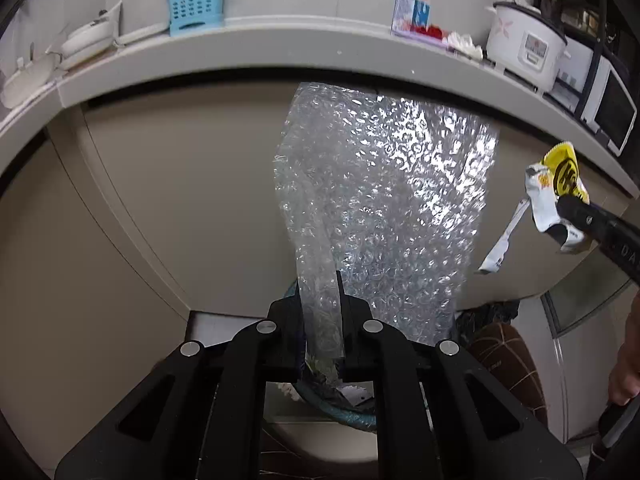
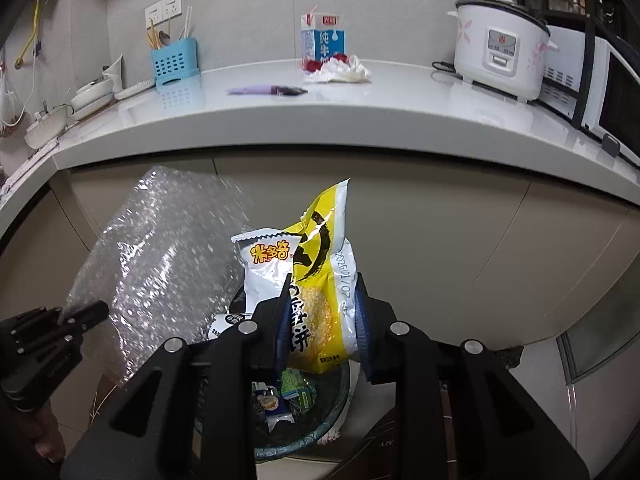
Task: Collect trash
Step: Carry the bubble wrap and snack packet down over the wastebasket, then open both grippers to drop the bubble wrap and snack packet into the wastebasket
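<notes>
My left gripper (image 1: 320, 320) is shut on a sheet of clear bubble wrap (image 1: 384, 200), which stands up in front of the cabinet; it also shows in the right wrist view (image 2: 160, 256). My right gripper (image 2: 322, 312) is shut on a yellow snack wrapper (image 2: 324, 264) together with a white snack wrapper (image 2: 266, 268). Both are held above a trash bin (image 2: 320, 420) with a dark liner and several bits of trash inside. The bin rim shows in the left wrist view (image 1: 356, 416) below the fingers. The right gripper (image 1: 560, 206) with its wrappers (image 1: 548, 192) shows at the right of the left wrist view.
A grey countertop (image 2: 360, 120) runs above beige cabinet doors (image 2: 480, 260). On it stand a milk carton (image 2: 322, 40), crumpled tissue (image 2: 344, 70), a purple wrapper (image 2: 264, 90), a blue utensil holder (image 2: 174, 62), dishes (image 2: 92, 94), a rice cooker (image 2: 500, 48) and a microwave (image 2: 592, 92).
</notes>
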### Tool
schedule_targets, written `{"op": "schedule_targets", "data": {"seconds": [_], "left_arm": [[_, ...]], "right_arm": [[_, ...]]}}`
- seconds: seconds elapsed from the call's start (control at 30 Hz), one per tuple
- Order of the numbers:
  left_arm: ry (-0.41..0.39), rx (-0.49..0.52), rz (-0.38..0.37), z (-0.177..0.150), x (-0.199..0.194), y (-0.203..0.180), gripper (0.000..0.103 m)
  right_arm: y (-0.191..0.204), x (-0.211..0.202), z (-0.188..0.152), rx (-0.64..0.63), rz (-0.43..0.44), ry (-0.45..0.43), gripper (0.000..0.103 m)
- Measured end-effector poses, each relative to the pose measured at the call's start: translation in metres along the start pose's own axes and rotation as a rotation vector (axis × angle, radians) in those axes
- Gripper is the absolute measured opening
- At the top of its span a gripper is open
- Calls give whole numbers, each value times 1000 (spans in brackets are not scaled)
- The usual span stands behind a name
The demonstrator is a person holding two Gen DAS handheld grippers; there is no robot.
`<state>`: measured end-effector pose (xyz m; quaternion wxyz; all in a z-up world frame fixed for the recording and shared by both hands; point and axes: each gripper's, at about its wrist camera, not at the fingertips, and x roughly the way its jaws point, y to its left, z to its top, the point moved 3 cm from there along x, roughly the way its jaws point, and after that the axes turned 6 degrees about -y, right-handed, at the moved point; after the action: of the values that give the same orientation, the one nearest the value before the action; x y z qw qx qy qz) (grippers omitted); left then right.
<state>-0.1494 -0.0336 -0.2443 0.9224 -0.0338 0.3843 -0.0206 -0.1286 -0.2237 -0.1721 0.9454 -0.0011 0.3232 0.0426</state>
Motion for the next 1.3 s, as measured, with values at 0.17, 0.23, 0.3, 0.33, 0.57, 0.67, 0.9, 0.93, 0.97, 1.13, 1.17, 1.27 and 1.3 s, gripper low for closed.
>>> {"op": "schedule_targets", "data": {"seconds": [0.17,0.23,0.3,0.33,0.57,0.67,0.9,0.93,0.97,1.13,1.17,1.27,1.3], "left_arm": [[39,3,-4,-13,24,0,9],[59,-2,-5,-17,34,-1,9],[80,-5,-12,-21,43,-2,9],[85,-3,-9,-23,46,-2,9],[152,5,-14,-34,77,-9,9],[184,9,-18,-39,89,-8,9],[239,12,-43,-47,110,-12,12],[245,12,-45,-46,113,-11,14],[253,7,-49,-46,115,-10,15],[276,5,-59,-48,124,-9,16],[276,3,-58,-49,125,-8,18],[261,-5,-50,-49,124,-7,33],[257,-8,-49,-48,124,-6,39]], "right_arm": [[2,14,-16,-2,0,31,26],[1,21,-22,-1,-2,47,26],[0,27,-29,2,1,66,26],[-1,31,-32,2,1,76,26],[-3,55,-50,8,11,145,26],[-4,62,-53,12,12,159,26],[-6,79,-65,31,15,203,26],[-6,81,-67,32,14,211,26],[-6,84,-69,33,16,217,26],[-3,96,-65,35,21,240,26],[-3,98,-65,35,21,244,26],[-2,100,-67,36,26,250,26],[-1,101,-68,35,28,251,26]]}}
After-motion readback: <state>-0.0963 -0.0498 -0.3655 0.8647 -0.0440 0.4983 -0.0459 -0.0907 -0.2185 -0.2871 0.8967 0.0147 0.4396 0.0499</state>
